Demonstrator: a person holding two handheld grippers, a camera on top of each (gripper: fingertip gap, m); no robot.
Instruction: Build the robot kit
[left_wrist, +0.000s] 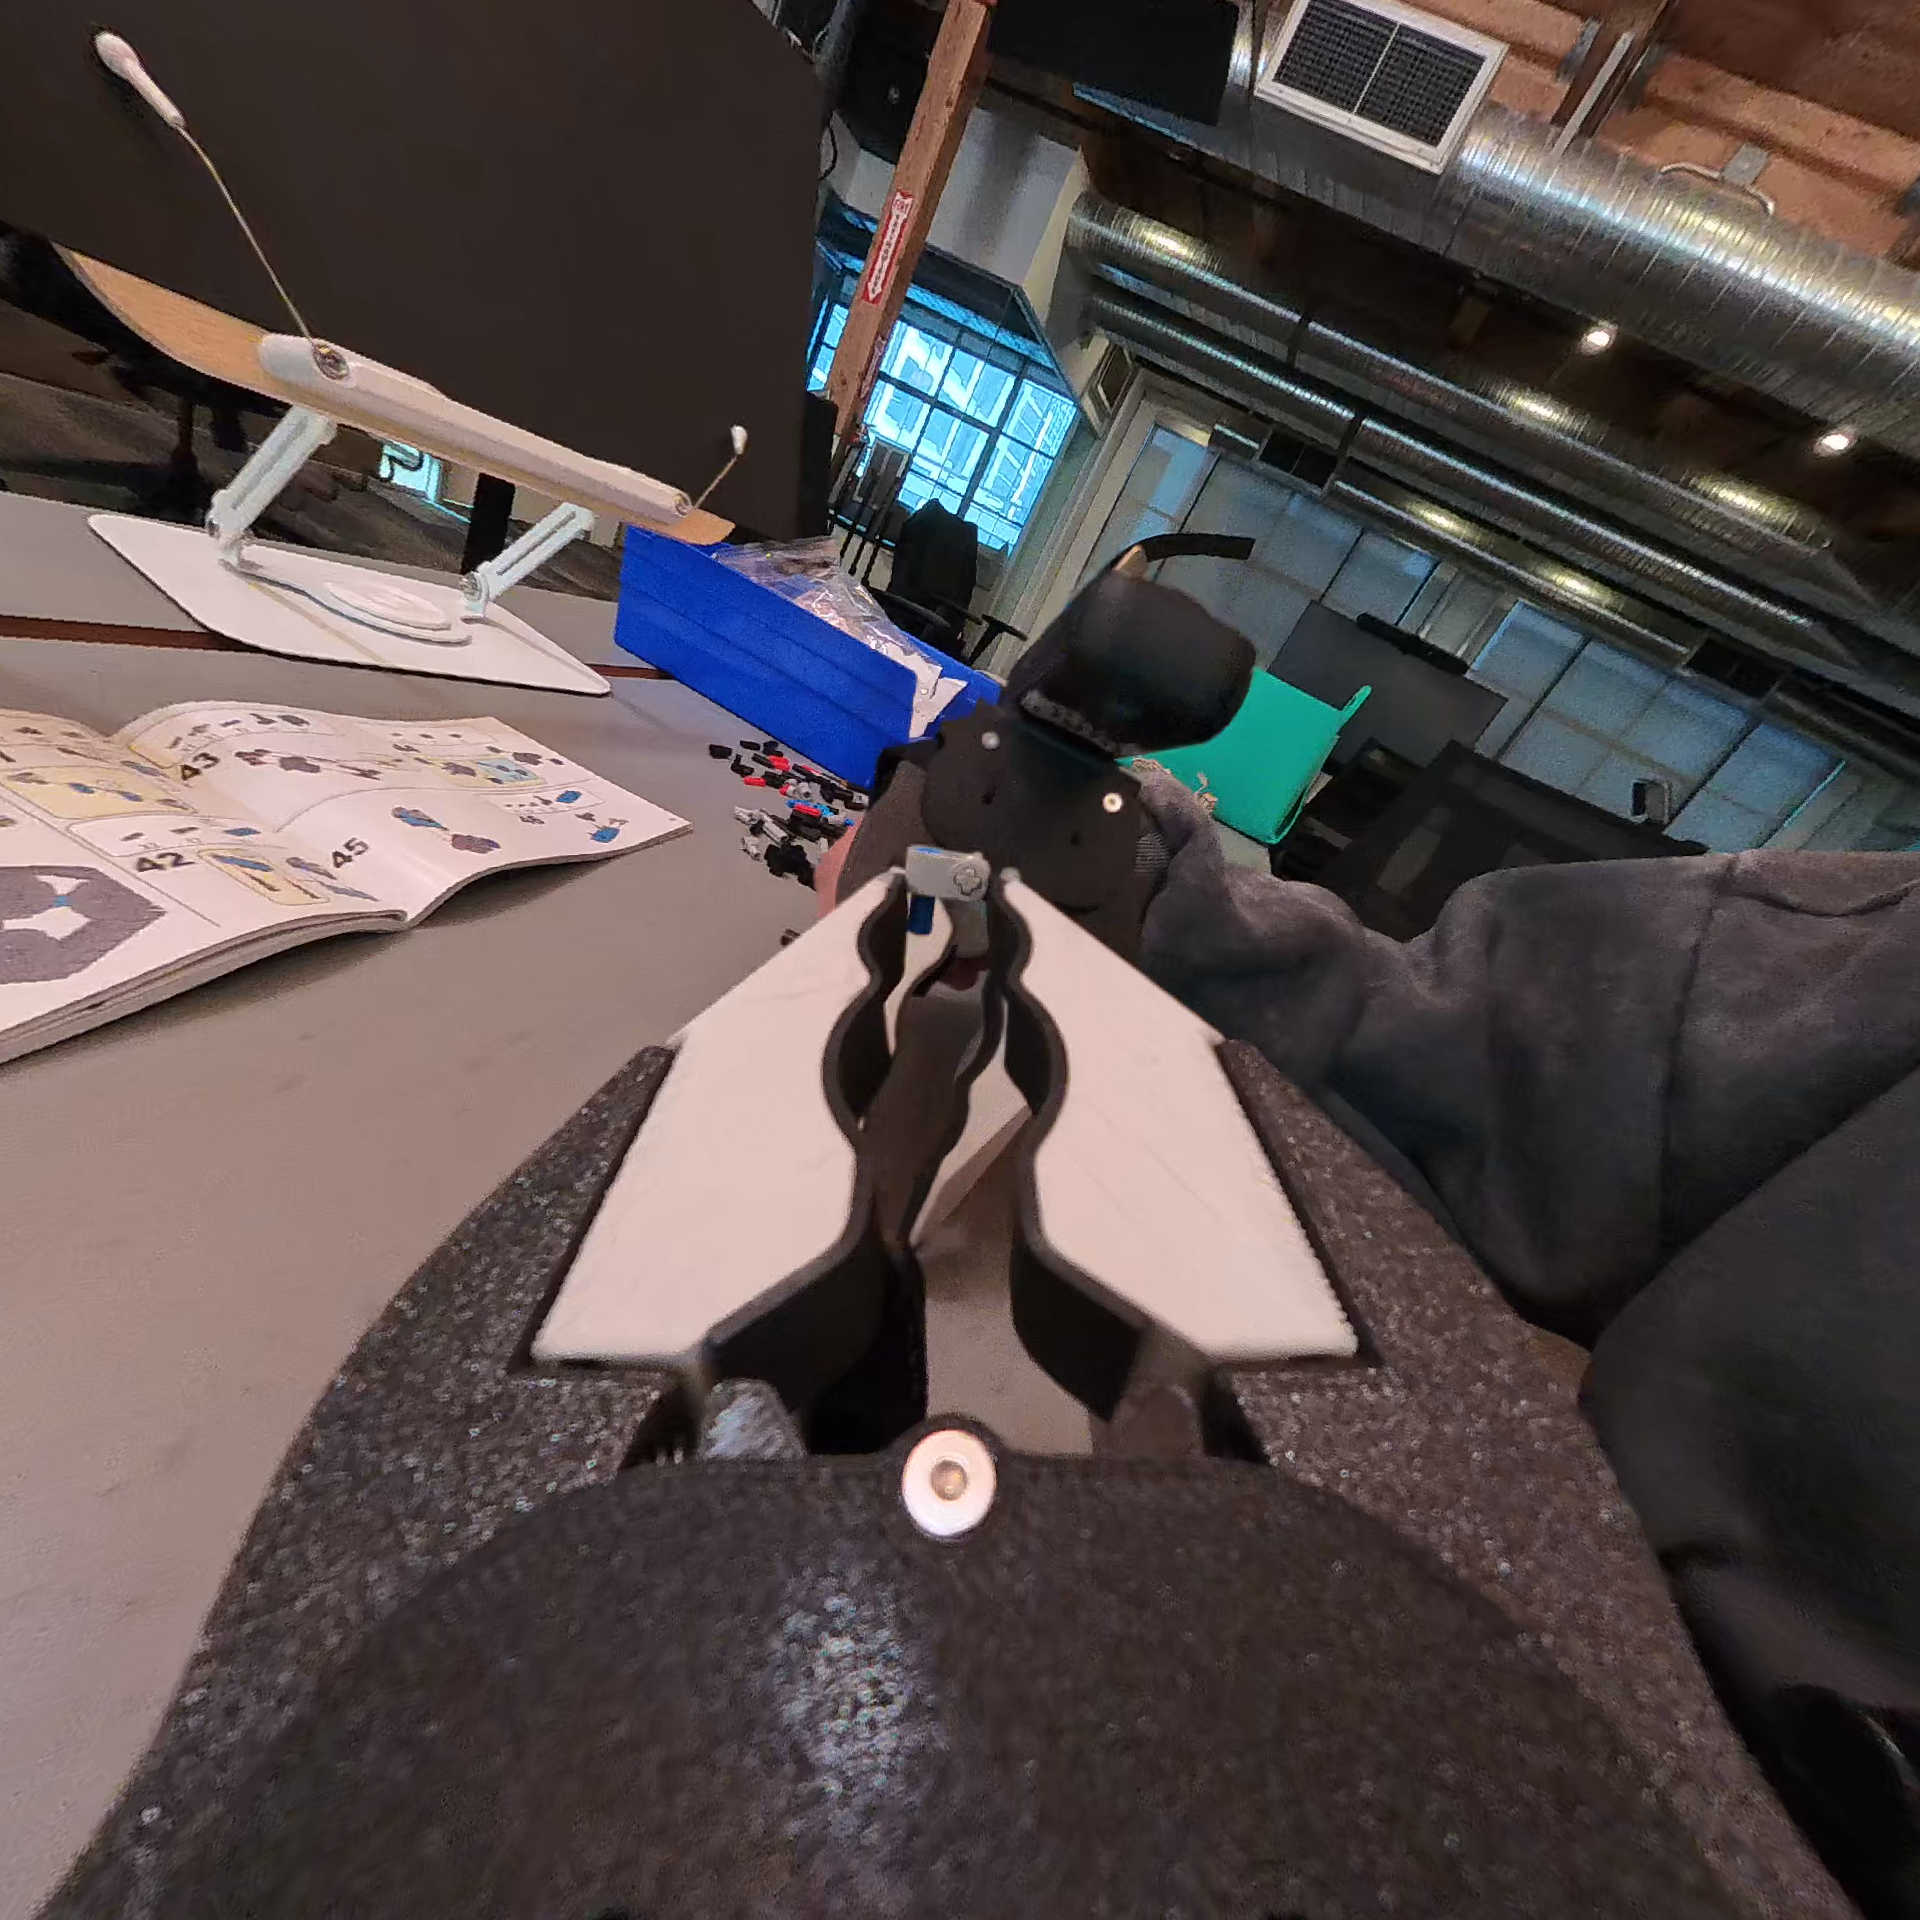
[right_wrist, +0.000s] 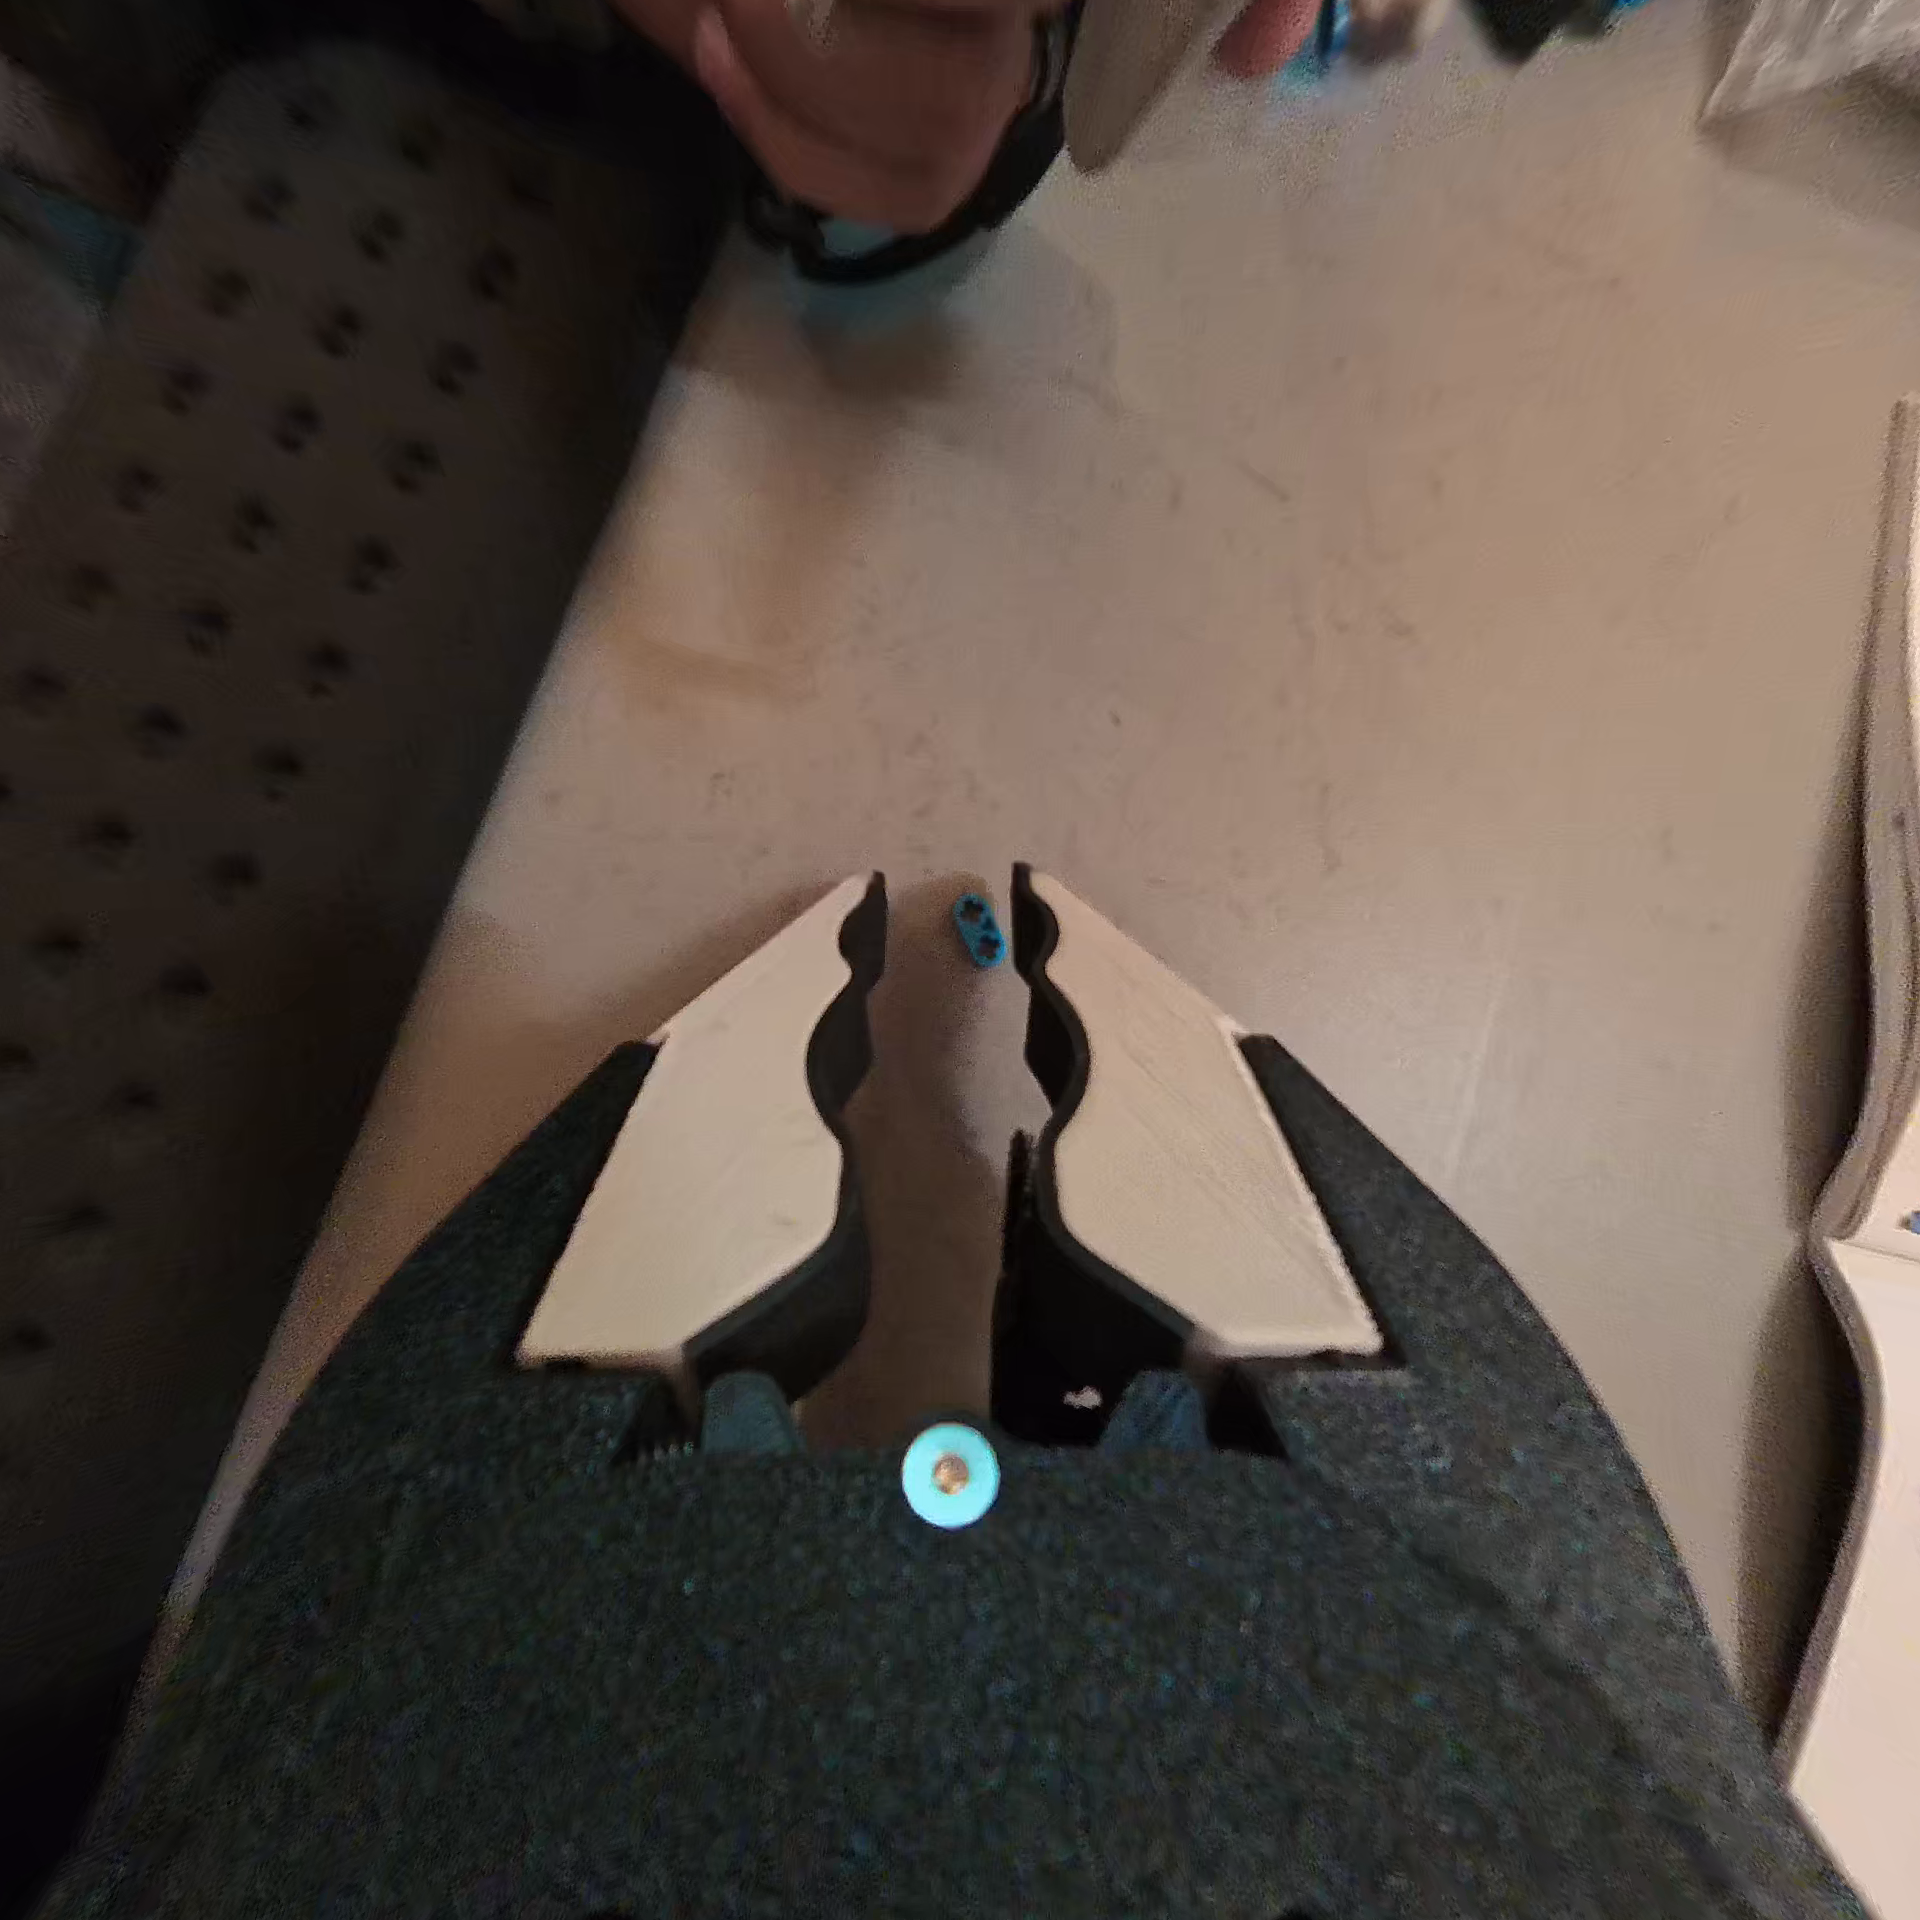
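Your left gripper (left_wrist: 948, 883) pinches a grey-and-blue part (left_wrist: 943, 878) above the table (left_wrist: 312, 1143); your right gripper (right_wrist: 948, 883) is spread around a blue link (right_wrist: 979, 922).

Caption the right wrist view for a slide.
Open right gripper poised over a small blue two-hole piece lying between its fingertips on the table.

— Where did the left wrist camera sit?
— Low above the bench (left_wrist: 260, 1195), tilted, facing along its hand-held gripper (left_wrist: 951, 883) toward the booklet (left_wrist: 312, 810), the blue bin (left_wrist: 769, 655) and the ceiling ducts (left_wrist: 1558, 239).
— And the right one?
— It looked steeply down, close to the bench (right_wrist: 1299, 623), with the bench edge at left.
— Any overlap?
— Only the bench surface.
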